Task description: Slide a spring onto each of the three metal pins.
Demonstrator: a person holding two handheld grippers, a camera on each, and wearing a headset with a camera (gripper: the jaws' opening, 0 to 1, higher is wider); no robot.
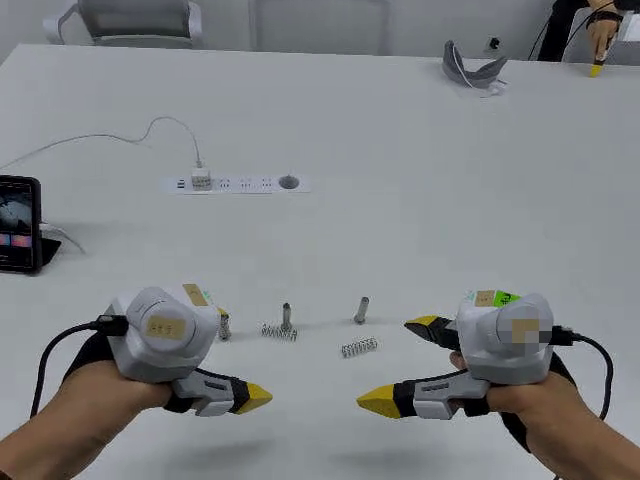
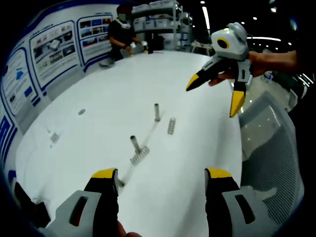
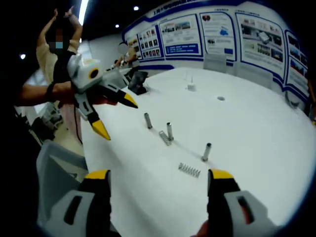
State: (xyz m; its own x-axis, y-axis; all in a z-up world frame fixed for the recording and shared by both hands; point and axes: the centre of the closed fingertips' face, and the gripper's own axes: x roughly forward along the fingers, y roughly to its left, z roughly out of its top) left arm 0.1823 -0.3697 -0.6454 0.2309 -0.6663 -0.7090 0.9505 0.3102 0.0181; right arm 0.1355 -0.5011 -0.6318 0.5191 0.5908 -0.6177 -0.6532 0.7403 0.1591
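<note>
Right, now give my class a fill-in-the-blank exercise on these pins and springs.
1. The left gripper and the right gripper both have their fingers ___.
2. Their fingertips are coloured ___.
3. One spring lies beside the ___ pin of three.
Missing words: open; yellow; middle.

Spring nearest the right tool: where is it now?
Head view: the spring lies flat on the table, just in front of the rightmost pin.

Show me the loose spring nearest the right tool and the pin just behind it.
spring (image 1: 359,347), head view, middle of its coils.
pin (image 1: 362,310), head view, middle of its shaft.
</note>
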